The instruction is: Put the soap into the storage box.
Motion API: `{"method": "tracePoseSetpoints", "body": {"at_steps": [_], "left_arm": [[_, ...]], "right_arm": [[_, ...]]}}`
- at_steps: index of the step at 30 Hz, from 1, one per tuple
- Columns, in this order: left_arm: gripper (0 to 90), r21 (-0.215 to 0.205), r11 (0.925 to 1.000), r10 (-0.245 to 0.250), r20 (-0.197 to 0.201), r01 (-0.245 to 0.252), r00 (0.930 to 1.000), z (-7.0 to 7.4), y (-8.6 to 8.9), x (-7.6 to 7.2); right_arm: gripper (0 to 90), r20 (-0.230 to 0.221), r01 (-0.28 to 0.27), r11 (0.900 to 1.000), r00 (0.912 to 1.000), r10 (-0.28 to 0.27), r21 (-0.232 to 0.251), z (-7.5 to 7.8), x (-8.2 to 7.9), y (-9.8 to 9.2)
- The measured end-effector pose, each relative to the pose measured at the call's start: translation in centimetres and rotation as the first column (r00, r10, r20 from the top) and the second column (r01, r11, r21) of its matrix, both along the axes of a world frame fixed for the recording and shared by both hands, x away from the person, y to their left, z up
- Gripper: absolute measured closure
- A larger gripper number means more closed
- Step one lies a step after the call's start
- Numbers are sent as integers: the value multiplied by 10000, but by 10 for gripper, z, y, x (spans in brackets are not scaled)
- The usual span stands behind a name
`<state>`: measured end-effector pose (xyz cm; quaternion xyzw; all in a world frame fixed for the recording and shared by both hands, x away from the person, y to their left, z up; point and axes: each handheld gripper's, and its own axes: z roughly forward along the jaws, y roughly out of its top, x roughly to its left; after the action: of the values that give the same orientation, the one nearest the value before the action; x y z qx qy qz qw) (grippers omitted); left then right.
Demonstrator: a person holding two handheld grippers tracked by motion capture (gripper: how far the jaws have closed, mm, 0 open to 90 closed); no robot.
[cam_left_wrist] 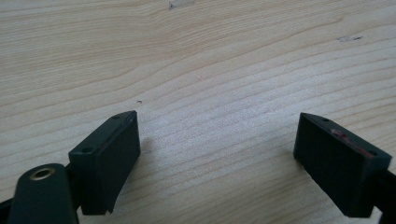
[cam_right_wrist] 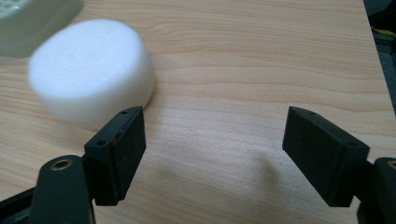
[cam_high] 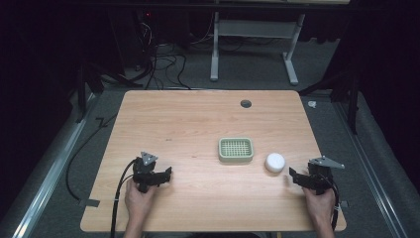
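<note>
A light wooden desk with visible grain is seen from the high view, standing on grey carpet in a dark room. Black cables are strewn on the floor beyond the desk's far edge, and the white legs of a second table are seen behind them. A small dark round grommet is set in the desk near its far edge. No writing or label can be read anywhere.

A pale green tray with a slatted grid insert is placed right of the desk's centre; nothing is seen inside it. A white round puck-shaped block rests on the desk just right of the tray, apart from it.

The left gripper is held low over the desk well left of the tray; in the left gripper view its jaws are spread wide over bare wood. The right gripper is held just right of the white block; in the right gripper view its jaws are spread wide and empty, with the block just beyond the left-hand jaw and a corner of the tray behind it.
</note>
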<state>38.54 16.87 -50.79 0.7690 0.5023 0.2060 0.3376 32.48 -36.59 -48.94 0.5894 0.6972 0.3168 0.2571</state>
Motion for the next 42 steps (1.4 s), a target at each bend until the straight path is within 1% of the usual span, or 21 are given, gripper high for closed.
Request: {"method": "tracePoseSetpoints", "body": {"at_steps": [6, 7, 9, 12, 14, 17, 18, 19, 20, 25, 26, 28, 29, 31, 37, 42], "left_arm": [[150, -4, 10000, 1, 0, -1, 10000, 0, 0, 0], [150, -3, 10000, 1, 2, -1, 10000, 0, 0, 0], [150, -3, 10000, -1, 0, 1, 10000, 0, 0, 0], [150, -2, 10000, 0, 0, 0, 10000, 0, 0, 0], [150, -2, 10000, -1, 0, 1, 10000, 0, 0, 0], [150, -4, 10000, 0, 1, 0, 10000, 0, 0, 0], [150, -1, 10000, -2, 0, 2, 10000, 0, 0, 0], [150, -1, 10000, -2, 0, 2, 10000, 0, 0, 0], [150, -2, 10000, 0, 0, 0, 10000, 0, 0, 0], [150, -3, 10000, -3, 0, 3, 10000, 0, 0, 0], [150, -5, 10000, -2, -2, 2, 10000, 0, 0, 0], [150, -2, 10000, -4, -2, 4, 10000, 0, 0, 0], [150, -5, 10000, -1, -1, 1, 10000, 0, 0, 0], [150, 0, 10000, -3, -3, 3, 10000, 0, 0, 0], [150, 0, 10000, -2, -2, 2, 10000, 0, 0, 0], [150, -2, 10000, 0, -2, 0, 10000, 0, 0, 0]], "right_arm": [[214, 105, -205, 9997, 9997, 203, 166, 0, -11, 5], [213, 96, -171, 9995, 9998, 169, 252, 0, -13, 6], [213, 112, -189, 9994, 9998, 186, 277, 0, -14, 7], [206, 197, -361, 9987, 9992, 354, 358, 1, -20, 14], [201, 224, -422, 9985, 9989, 414, 356, 1, -20, 15], [192, 309, -595, 9973, 9978, 582, 434, 2, -23, 20], [187, 345, -744, 9962, 9967, 729, 463, 3, -23, 24], [187, 345, -744, 9962, 9967, 729, 463, 3, -23, 24], [181, 333, -828, 9956, 9961, 813, 449, 4, -22, 28], [170, 296, -914, 9943, 9955, 899, 550, 3, -19, 32], [159, 376, -1030, 9931, 9942, 1010, 554, 3, -16, 36], [152, 380, -1082, 9928, 9936, 1063, 505, 4, -15, 37], [150, 423, -1172, 9920, 9924, 1153, 471, 5, -11, 41], [149, 377, -1163, 9920, 9927, 1145, 486, 5, -10, 42], [142, 310, -1311, 9906, 9910, 1299, 395, 7, 3, 48], [137, 358, -1312, 9907, 9909, 1299, 356, 9, 9, 52]]}}
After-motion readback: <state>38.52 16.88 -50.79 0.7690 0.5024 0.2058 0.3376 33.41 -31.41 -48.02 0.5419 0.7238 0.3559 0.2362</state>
